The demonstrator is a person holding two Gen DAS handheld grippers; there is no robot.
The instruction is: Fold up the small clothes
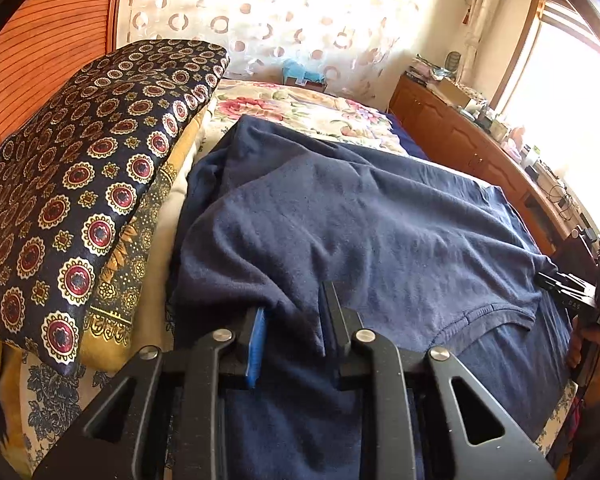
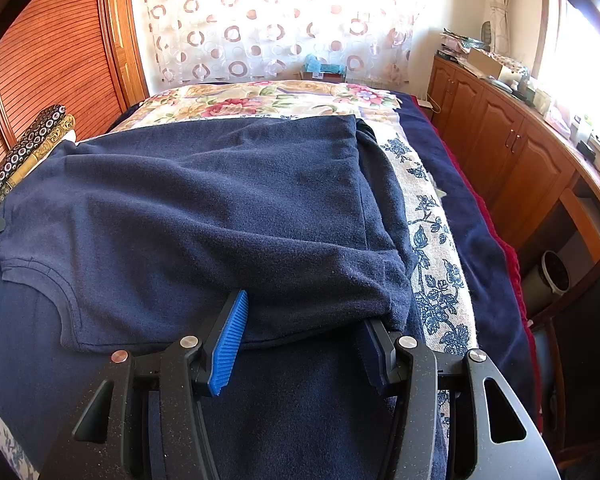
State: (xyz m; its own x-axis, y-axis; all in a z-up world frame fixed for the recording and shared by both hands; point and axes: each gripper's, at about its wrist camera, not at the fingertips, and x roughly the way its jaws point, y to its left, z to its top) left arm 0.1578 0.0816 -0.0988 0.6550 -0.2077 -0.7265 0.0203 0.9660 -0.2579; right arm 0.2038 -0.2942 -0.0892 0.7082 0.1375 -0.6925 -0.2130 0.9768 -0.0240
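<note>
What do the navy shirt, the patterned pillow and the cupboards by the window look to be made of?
Navy shirt: soft knit, probably cotton jersey; matte, slightly fuzzy, folds limply.
Patterned pillow: looks like a satin or silky woven cover; it has a sheen, with medallions that glint gold.
Cupboards: wood or wood veneer, orange-brown with a varnished gloss, raised-panel doors and small metal knobs.

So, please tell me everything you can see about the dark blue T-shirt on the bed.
The navy T-shirt looks like soft cotton knit, wrinkled, partly folded over itself, with its stitched neckline showing. It lies on the floral bedspread, close to the patterned pillow. The left gripper pinches a bunched fold near one sleeve. The right gripper stands wider around the other sleeve's edge; whether its pads press the cloth I cannot tell.
</note>
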